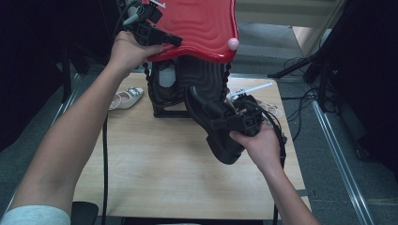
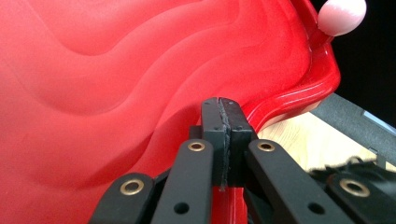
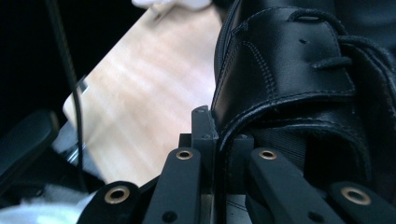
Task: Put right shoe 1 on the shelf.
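The black leather lace-up shoe [image 1: 220, 129] is hanging above the right half of the bench [image 1: 155, 173], toe tilted down toward the near edge, its heel end up close to a dark ribbed container [image 1: 187, 86] standing near the far edge. The right tongs [image 1: 241, 123] are clenching the rim of the shoe's collar; in the right gripper view the leather edge [image 3: 243, 119] is sitting pinched between the closed jaws. Above the container, a glossy red wavy plastic lid [image 1: 197, 28] with a pale pink knob [image 1: 233, 44] is being held raised by the left tongs [image 1: 155, 35], which are gripping its edge, jaws shut tight on the red rim [image 2: 280, 105]. A white flat shoe [image 1: 126, 98] is lying at the bench's far left edge.

The grip on the collar looks thin, so the heavy shoe may be swinging or slipping out. The lid, held at one edge alone, could be sagging down onto the shoe or container as the shoe passes beneath.
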